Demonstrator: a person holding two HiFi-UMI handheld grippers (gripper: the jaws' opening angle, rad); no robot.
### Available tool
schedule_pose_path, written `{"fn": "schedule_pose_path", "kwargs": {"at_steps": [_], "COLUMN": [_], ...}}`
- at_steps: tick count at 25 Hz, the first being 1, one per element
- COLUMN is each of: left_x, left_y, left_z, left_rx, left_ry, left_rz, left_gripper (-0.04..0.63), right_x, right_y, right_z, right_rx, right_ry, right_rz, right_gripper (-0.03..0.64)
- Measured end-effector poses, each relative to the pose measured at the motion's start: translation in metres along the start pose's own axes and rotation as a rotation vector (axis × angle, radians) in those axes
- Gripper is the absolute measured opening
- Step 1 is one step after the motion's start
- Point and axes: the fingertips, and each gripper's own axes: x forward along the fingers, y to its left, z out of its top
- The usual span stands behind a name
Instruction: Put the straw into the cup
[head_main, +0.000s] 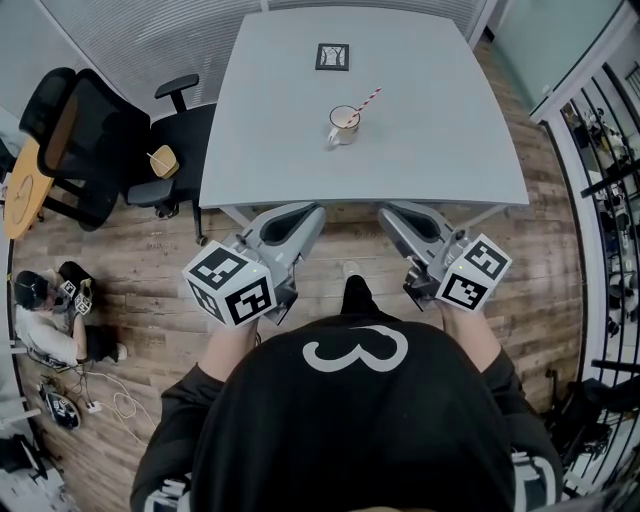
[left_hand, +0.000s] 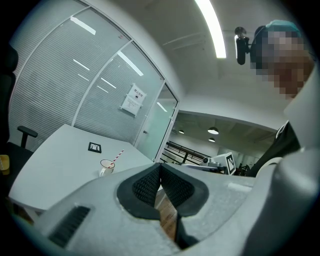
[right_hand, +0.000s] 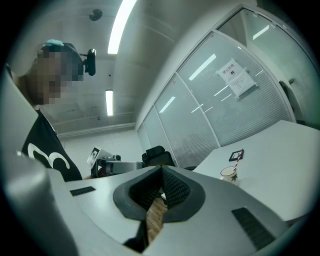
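Note:
A white cup (head_main: 343, 125) stands near the middle of the grey table (head_main: 270, 150), and a red-and-white striped straw (head_main: 368, 101) leans out of it to the upper right. The cup (left_hand: 106, 165) with its straw (left_hand: 118, 155) is far off in the left gripper view, and the cup (right_hand: 229, 173) and straw (right_hand: 238, 158) likewise in the right gripper view. My left gripper (head_main: 306, 216) and right gripper (head_main: 393, 214) are held close to my body at the table's near edge, well away from the cup. Both are shut with nothing between the pads.
A small black-framed marker card (head_main: 332, 57) lies on the table beyond the cup. Black office chairs (head_main: 110, 140) stand left of the table, by a round wooden table (head_main: 22, 188). A person (head_main: 45, 310) sits on the floor at the left among cables. A railing (head_main: 610, 180) runs along the right.

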Motion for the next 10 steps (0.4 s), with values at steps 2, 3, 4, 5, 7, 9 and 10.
{"fn": "schedule_pose_path", "kwargs": {"at_steps": [2,3,4,5,7,9,10], "left_x": [0.0008,0.0013,0.0018,0.0022,0.0027,0.0027,0.0027], "left_y": [-0.0019,-0.0026,-0.0032,-0.0036,-0.0038,-0.0037,-0.0036], "left_z": [-0.0014,-0.0019,-0.0022,-0.0024,-0.0027,-0.0036,-0.0041], "left_rx": [0.001,0.002,0.002,0.003,0.004,0.005,0.005], "left_ry": [0.004,0.006,0.008,0.009,0.011,0.011,0.012], "left_rz": [-0.008,-0.011,-0.015,-0.017,-0.021,-0.024,-0.025], "left_gripper": [0.017,0.017,0.017,0.017,0.017,0.017,0.017], "right_x": [-0.0013,-0.0018,-0.0022,-0.0025,-0.0029,-0.0031,-0.0032], "right_y": [0.0005,0.0006,0.0005,0.0004,0.0,-0.0004,-0.0007], "right_z": [-0.0013,-0.0017,-0.0018,-0.0018,-0.0018,-0.0021,-0.0024], "right_rx": [0.001,0.001,0.002,0.003,0.006,0.009,0.01], "right_ry": [0.001,0.002,0.002,0.002,-0.001,-0.005,-0.006], "right_rz": [-0.005,-0.007,-0.009,-0.011,-0.014,-0.017,-0.018], "right_gripper": [0.014,0.014,0.014,0.014,0.014,0.014,0.014]}}
